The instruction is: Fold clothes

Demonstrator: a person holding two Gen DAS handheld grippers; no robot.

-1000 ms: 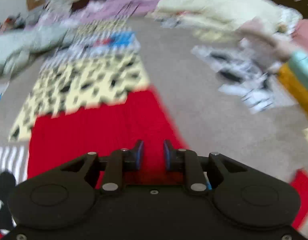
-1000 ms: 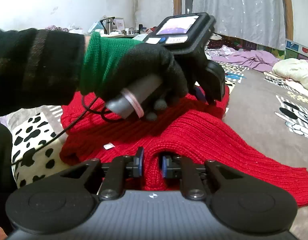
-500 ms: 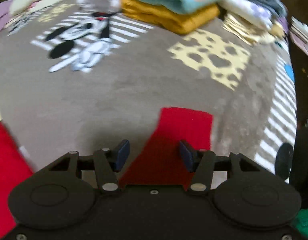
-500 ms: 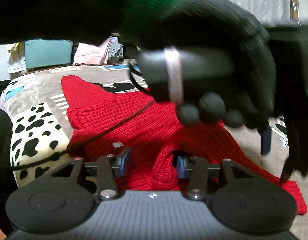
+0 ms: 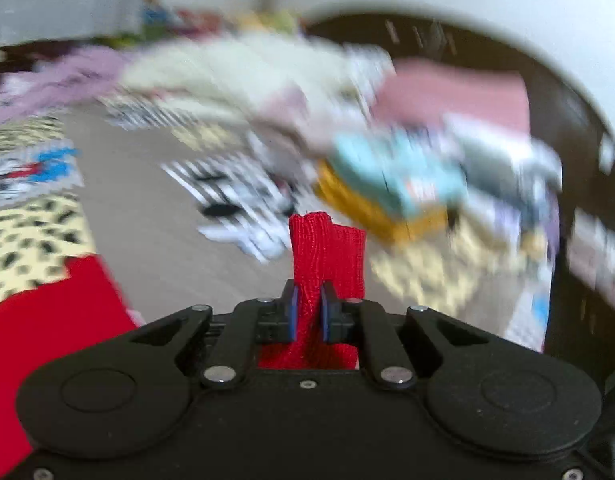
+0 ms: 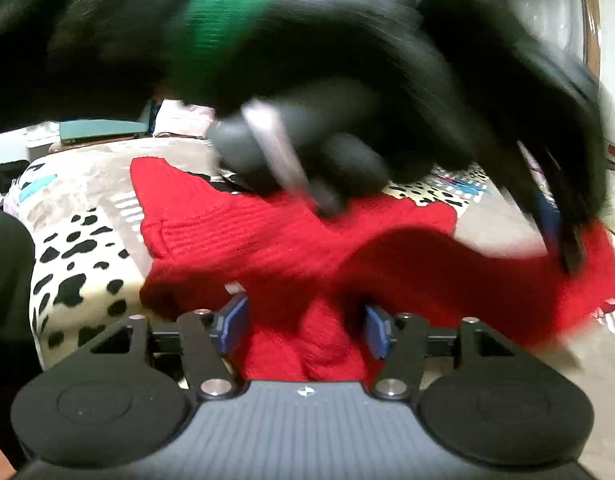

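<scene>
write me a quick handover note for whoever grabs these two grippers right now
Left gripper: shut on the end of the red sweater, apparently a sleeve, lifted off the blanket; this view is motion-blurred.
Right gripper: open, jaws wide apart with a bunched ridge of the sweater between them, not clamped.
Sweater: mostly spread on the patterned blanket, body towards the left, one end raised by the left gripper.
Done: the end has been picked up.
Left: lay it over the body, likely fold the other side, then halve and smooth.
</scene>
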